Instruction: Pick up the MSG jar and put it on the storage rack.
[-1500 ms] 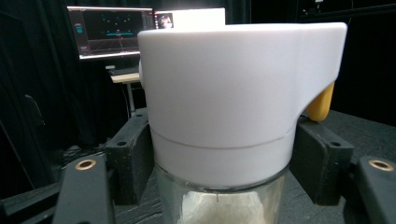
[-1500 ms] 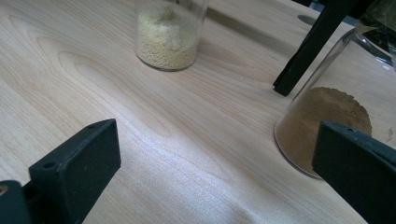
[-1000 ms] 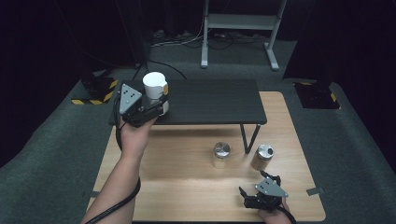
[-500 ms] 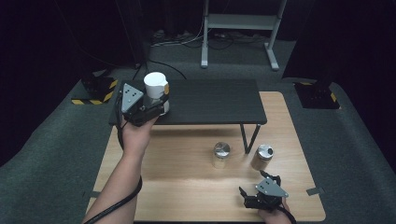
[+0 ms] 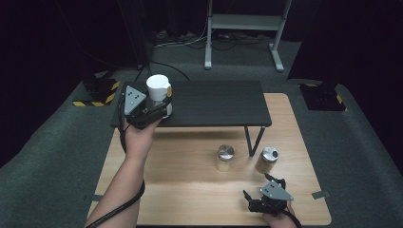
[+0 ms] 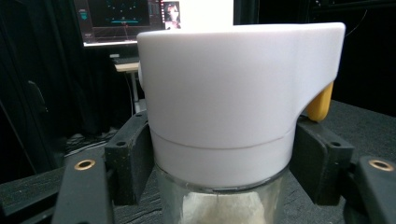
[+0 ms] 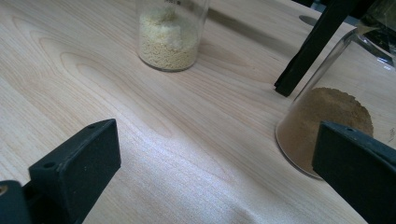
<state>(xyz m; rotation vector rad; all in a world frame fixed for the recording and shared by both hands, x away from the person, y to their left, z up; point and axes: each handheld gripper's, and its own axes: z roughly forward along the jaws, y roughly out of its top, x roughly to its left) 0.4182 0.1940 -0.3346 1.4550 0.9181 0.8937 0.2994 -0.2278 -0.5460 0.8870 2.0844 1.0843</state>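
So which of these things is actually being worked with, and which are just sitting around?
In use:
white-capped jar, clamped in the left gripper
black shelf under it

Just sitting:
yellow-powder jar
brown-powder jar
right gripper, open, holding nothing

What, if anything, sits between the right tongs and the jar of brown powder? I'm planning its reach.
Nothing visible does. The right tongs stand open over bare wooden table, and the brown powder jar lies just ahead beside one jaw.

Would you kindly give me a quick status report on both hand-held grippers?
Left hand-held gripper shut on white-capped jar, on the black shelf. Right hand-held gripper open, low over the table. Two spice jars ahead of it.
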